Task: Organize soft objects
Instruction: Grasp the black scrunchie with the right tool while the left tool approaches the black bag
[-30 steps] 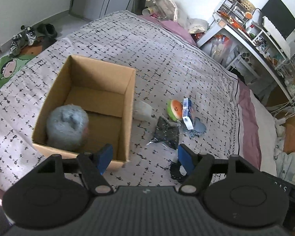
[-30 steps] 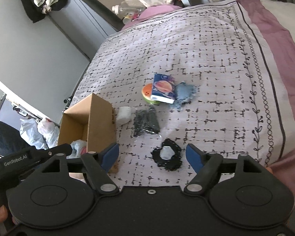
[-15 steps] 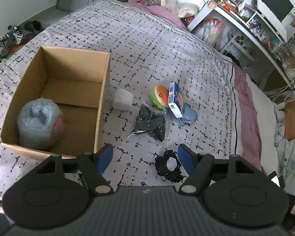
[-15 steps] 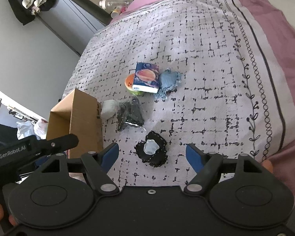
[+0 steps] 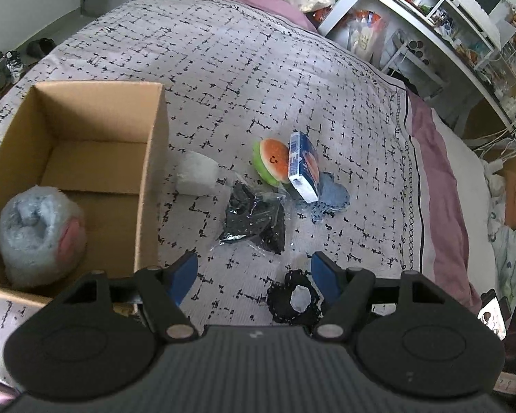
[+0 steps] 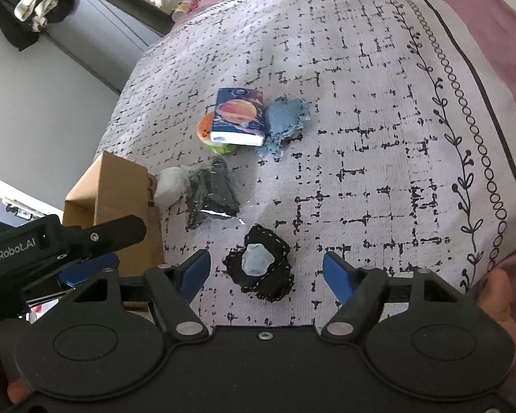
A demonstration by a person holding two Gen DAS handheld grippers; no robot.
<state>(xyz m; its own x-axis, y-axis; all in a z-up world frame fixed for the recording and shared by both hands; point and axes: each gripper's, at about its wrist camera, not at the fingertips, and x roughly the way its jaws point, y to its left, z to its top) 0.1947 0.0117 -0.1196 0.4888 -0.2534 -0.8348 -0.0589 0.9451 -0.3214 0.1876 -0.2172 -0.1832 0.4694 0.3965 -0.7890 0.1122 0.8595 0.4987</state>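
A cardboard box (image 5: pixel 151 158) stands on the bed at the left and holds a grey-blue plush roll (image 5: pixel 39 227). Beside it lie a white soft lump (image 5: pixel 197 172), a black item in clear wrap (image 5: pixel 256 222), a watermelon plush (image 5: pixel 270 163), a blue tissue pack (image 5: pixel 304 167), a blue cloth (image 5: pixel 330 199) and a black lace-edged piece (image 5: pixel 294 297). My left gripper (image 5: pixel 253 275) is open and empty above the black piece. My right gripper (image 6: pixel 266 273) is open and empty, with the black piece (image 6: pixel 259 268) between its fingers in view. The box (image 6: pixel 122 196) shows at the left there.
The patterned bedspread (image 5: pixel 258 69) has a mauve border (image 5: pixel 440 179) toward the right edge. A cluttered white shelf unit (image 5: pixel 430 17) stands beyond the bed. Shoes (image 5: pixel 7 65) lie on the floor at the left. The left gripper's body (image 6: pixel 51 241) crosses the right wrist view.
Both grippers have moved toward the loose items. The left view has shifted right, away from the box. The black lace-edged piece now lies closer between the right fingers.
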